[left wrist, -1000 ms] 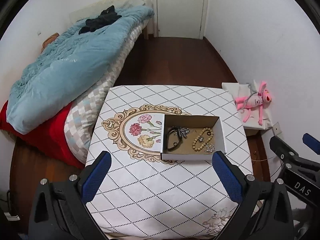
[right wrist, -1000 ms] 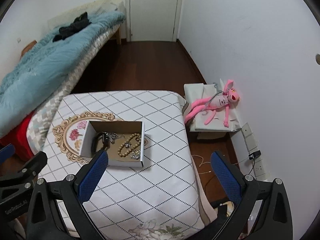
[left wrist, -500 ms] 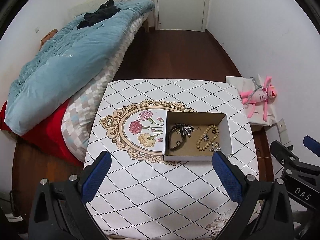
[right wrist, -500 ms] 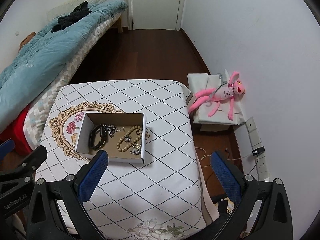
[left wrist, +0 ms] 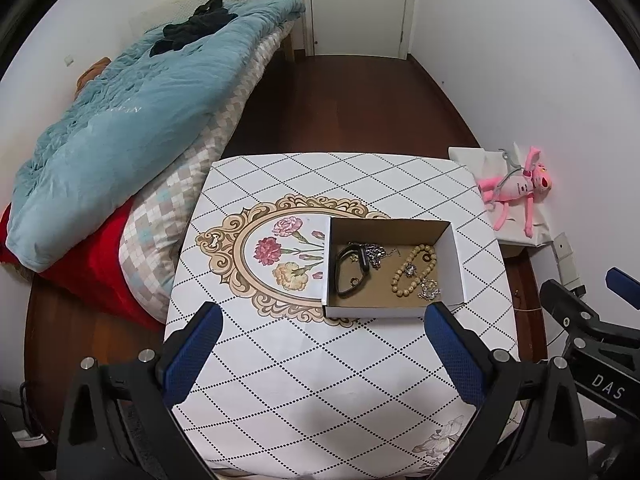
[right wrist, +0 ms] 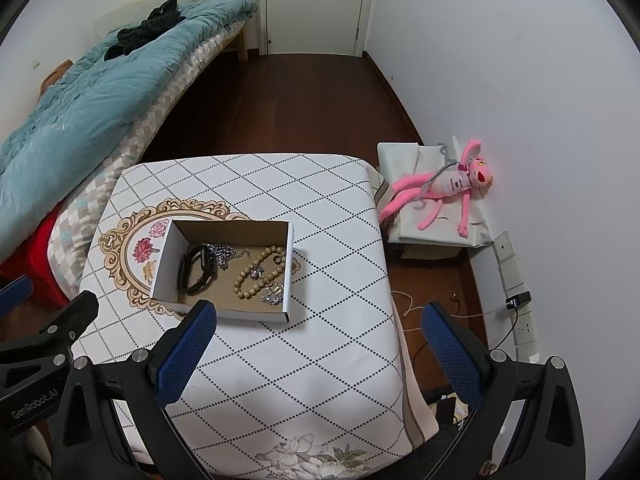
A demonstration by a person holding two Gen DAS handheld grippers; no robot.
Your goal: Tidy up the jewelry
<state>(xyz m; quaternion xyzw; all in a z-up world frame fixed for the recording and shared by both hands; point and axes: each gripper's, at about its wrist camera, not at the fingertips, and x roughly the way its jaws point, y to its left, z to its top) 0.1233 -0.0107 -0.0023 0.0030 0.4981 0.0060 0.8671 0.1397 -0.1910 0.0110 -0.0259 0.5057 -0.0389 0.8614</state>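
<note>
An open white cardboard box [left wrist: 456, 264] sits on the patterned table [left wrist: 304, 380]; it also shows in the right wrist view [right wrist: 290, 256]. Inside lie a black band [left wrist: 352, 272], a silver chain [left wrist: 374, 250], a tan bead bracelet [left wrist: 412, 270] and small sparkly pieces [left wrist: 430, 290]. My left gripper [left wrist: 324, 354] is open and empty, high above the table's near side. My right gripper [right wrist: 316, 350] is open and empty, above the table's right front edge. Each gripper shows at the edge of the other's view.
A bed with a blue quilt [left wrist: 120, 120] and red sheet presses against the table's left side. A pink plush toy [right wrist: 444, 188] lies on a white box by the right wall. Wall sockets and cables [right wrist: 516, 304] are low on the right. A door [left wrist: 358, 4] stands at the back.
Both grippers have risen and drawn back a little, so the table and box look slightly smaller and lower. Both stay open and empty. The box and jewelry have not moved.
</note>
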